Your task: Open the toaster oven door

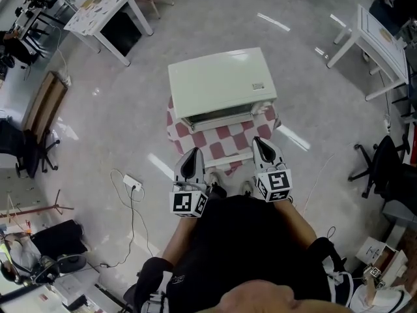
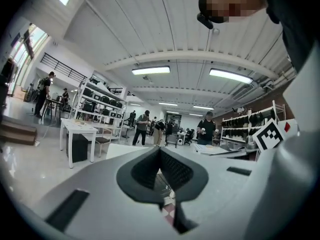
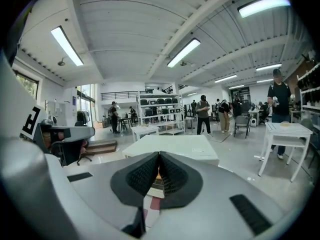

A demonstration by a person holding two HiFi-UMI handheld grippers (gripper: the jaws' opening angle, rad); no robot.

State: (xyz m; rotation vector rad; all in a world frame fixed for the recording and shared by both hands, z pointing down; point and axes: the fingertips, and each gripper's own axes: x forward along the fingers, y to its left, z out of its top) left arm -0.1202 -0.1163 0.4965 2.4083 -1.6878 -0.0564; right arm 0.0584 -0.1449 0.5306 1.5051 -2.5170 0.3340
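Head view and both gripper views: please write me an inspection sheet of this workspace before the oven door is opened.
Surface: small table under a red-and-white checked cloth.
Job's things: cream toaster oven on the cloth; its door appears closed.
Clutter: nothing seen on the cloth; dark things on the floor, lower left.
Grippers: left gripper and right gripper shut, empty, short of the oven.
Cables: power strip with white cable on the floor.
Surroundings: white table, office chair, people far off.
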